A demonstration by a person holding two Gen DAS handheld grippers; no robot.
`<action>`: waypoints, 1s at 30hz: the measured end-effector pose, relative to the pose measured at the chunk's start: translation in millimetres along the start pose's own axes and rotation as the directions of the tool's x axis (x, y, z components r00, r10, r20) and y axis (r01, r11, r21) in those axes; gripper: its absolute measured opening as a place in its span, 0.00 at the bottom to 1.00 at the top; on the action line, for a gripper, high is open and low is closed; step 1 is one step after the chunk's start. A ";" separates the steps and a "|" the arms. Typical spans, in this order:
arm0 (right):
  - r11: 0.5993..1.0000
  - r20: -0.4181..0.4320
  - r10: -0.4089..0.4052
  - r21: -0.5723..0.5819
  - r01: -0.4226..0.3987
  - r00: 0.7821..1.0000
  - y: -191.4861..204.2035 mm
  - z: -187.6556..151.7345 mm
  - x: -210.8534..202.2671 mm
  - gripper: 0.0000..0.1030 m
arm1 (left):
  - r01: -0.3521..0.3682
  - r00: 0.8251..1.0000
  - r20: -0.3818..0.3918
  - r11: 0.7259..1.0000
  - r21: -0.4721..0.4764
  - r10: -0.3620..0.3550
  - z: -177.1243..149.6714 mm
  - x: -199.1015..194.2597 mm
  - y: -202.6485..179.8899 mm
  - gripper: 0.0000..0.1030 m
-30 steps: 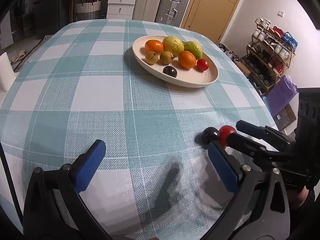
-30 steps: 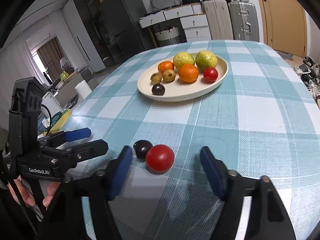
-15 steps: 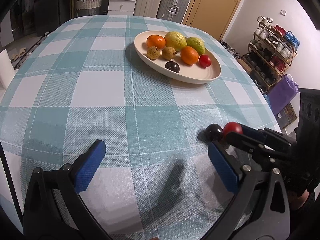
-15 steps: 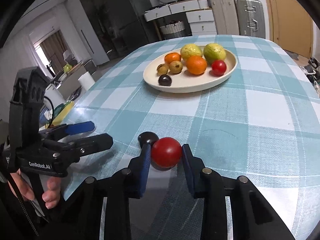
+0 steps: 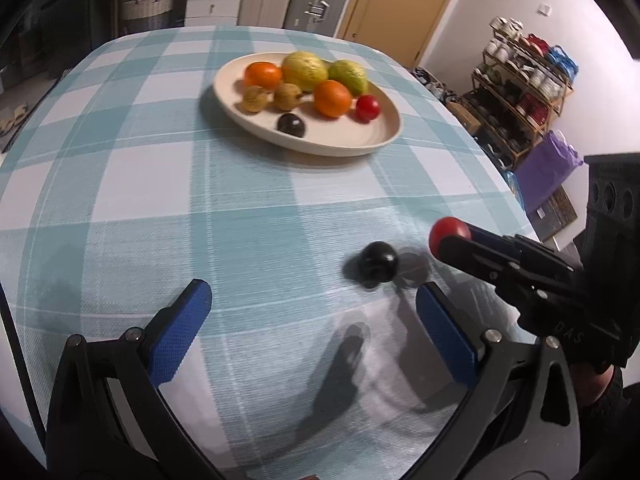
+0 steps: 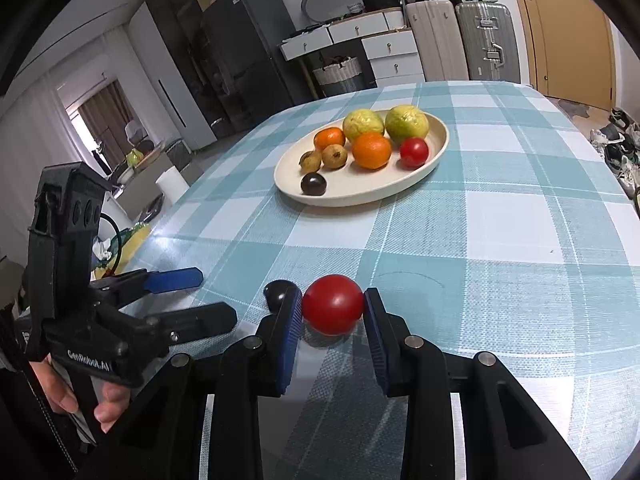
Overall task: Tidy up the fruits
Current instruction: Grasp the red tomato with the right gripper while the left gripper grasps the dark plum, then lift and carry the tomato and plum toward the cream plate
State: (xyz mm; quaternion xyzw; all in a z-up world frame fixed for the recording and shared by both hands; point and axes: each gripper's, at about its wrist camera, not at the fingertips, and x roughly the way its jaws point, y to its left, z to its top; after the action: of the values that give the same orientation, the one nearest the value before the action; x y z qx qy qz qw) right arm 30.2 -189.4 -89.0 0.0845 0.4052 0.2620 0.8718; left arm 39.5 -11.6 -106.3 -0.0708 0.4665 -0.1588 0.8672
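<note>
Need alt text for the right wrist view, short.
The right gripper is shut on a red fruit above a checked tablecloth, a dark fruit beside it. Beyond, an oval plate holds more fruit.

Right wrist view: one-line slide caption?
Right claw shut on a red tomato, dark fruit beside it, fruit plate ahead.

open checked tablecloth between plate and dark fruit beside right hand-held gripper

"GenRobot.AI" in white on left gripper body; other lettering unreadable.
</note>
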 end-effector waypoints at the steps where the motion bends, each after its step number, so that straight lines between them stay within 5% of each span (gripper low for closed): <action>1: 1.000 0.004 0.001 0.003 -0.001 1.000 -1.6 0.2 -1.0 0.31 | 0.010 1.000 -0.003 1.000 0.006 -0.010 0.6 1.2 -2.5 0.99; 14: 0.999 0.065 0.014 0.039 -0.017 0.998 -18.4 0.8 -21.0 0.31 | 0.043 0.998 -0.038 0.997 0.061 -0.041 11.7 18.7 -25.5 0.94; 20: 0.999 0.091 0.017 0.046 -0.022 0.996 -24.2 4.5 -29.4 0.31 | 0.027 0.999 -0.024 0.995 0.101 -0.024 11.9 21.3 -34.2 0.71; 28: 0.997 0.084 0.015 0.079 -0.022 0.996 -31.1 1.7 -27.7 0.31 | 0.064 0.998 -0.011 0.984 0.168 -0.063 11.6 18.3 -42.3 0.21; 30: 0.997 0.084 0.020 0.075 -0.027 0.996 -31.0 1.9 -27.2 0.31 | 0.082 0.997 0.000 0.984 0.157 -0.083 12.6 15.4 -37.9 0.19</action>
State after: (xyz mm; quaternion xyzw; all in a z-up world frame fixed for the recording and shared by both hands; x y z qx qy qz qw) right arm 29.2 -229.9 -80.8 0.1334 0.3771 0.2528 0.8810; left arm 49.9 -52.8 -101.1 -0.0219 0.4463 -0.2304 0.8644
